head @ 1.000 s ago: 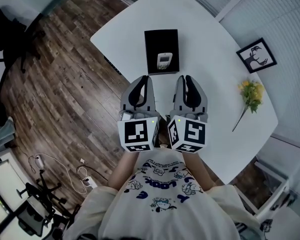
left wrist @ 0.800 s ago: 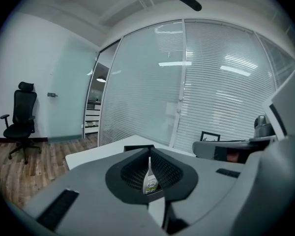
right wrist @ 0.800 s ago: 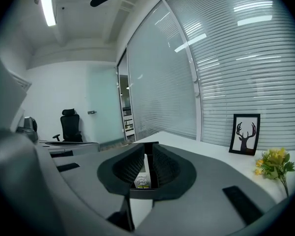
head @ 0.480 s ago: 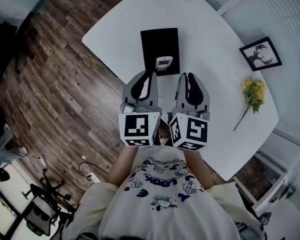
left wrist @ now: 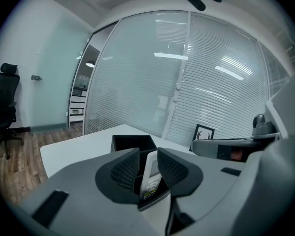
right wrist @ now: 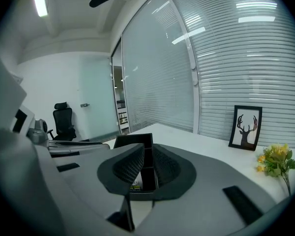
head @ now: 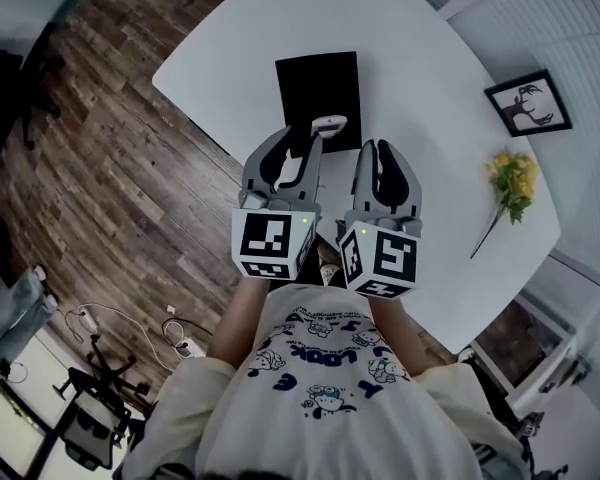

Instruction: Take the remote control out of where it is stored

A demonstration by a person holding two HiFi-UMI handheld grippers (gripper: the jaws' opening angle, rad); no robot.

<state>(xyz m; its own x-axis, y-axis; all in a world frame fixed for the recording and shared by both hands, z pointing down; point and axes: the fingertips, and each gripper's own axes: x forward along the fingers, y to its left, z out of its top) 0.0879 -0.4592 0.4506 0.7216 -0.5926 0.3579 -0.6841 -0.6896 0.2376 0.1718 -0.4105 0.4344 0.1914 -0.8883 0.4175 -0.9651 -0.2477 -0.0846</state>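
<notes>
Remote control (head: 327, 124) is being held upright in the black organizer (head: 315, 80), lined up beyond the left gripper's (head: 298, 144) just-opening, half-spread jaws (right gripper (head: 376, 154) pressed together), and could be toppled if clipped by a jaw

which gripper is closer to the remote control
Left. The left gripper, jaws just opened, has the remote control in line between them; the right gripper is off to the remote's right.

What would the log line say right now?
left tongs: just opened, nothing gripped | remote: standing in box, just ahead | right tongs: shut, empty
</notes>
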